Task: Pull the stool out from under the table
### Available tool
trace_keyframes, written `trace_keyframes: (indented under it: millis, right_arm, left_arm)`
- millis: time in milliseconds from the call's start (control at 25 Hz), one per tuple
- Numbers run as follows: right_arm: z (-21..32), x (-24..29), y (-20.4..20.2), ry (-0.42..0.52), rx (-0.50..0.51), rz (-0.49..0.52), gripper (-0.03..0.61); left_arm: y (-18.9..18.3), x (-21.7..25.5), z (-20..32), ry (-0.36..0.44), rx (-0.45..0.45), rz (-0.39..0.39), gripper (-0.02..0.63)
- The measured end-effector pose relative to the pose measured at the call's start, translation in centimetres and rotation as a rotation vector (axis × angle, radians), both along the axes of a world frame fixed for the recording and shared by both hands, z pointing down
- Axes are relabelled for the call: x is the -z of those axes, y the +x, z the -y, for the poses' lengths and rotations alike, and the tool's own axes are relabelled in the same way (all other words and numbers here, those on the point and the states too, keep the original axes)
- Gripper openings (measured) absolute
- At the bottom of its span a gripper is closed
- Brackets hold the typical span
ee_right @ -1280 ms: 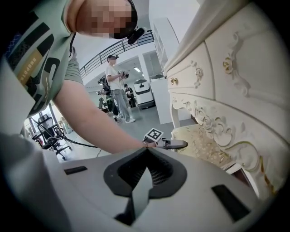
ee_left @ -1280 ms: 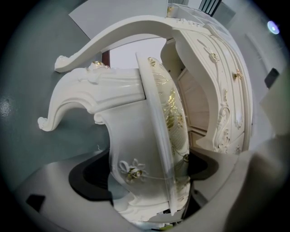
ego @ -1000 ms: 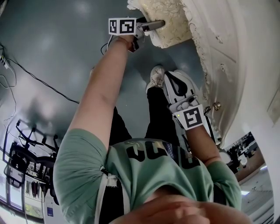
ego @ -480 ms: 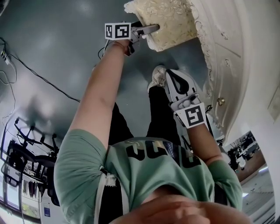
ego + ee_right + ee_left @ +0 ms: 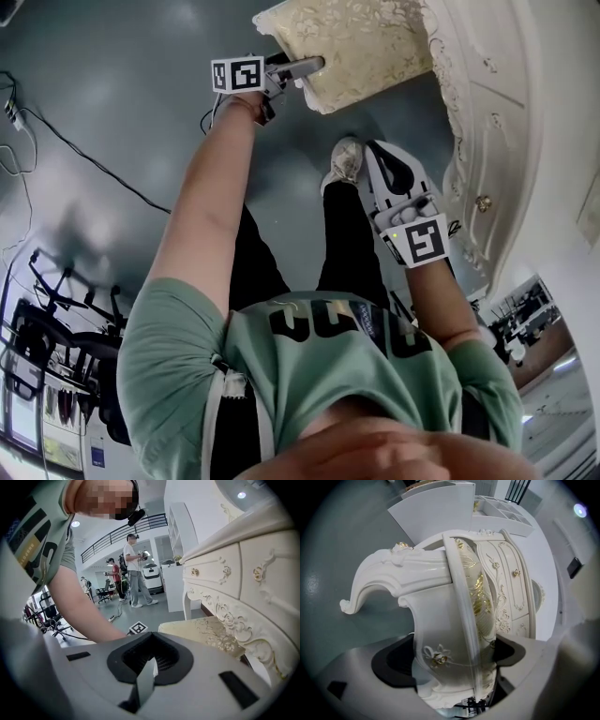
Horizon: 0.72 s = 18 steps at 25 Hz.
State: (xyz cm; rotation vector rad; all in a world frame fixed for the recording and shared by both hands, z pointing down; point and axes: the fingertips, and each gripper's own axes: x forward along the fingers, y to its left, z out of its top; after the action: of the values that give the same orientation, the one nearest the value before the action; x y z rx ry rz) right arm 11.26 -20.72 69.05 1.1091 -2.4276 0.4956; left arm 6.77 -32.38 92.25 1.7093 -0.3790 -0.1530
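The stool has a cream patterned cushion and a white carved frame; it stands at the top of the head view beside the ornate white table. My left gripper is shut on the stool's near edge. In the left gripper view the stool's carved white rail and leg fill the space between the jaws of the left gripper. My right gripper hangs by the person's leg, shut and empty. In the right gripper view the right gripper faces the stool cushion and the table's drawers.
A black cable runs across the grey floor at left. Office chairs stand at the lower left. The person's shoe is just below the stool. Other people stand far back in the room.
The left gripper has moved left and away from the table with the stool in it, so more of the cushion shows. The right gripper has shifted slightly right.
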Motion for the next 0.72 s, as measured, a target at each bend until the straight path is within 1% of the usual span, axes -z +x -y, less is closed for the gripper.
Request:
trace_keyframes:
  millis: [720]
  right_arm:
    - [-2.8,0.6,-5.7,0.013,0.044,-0.012,-0.006]
  left_arm:
    - [-8.8,0.1,-4.8,0.004,0.050,-0.005,0.509]
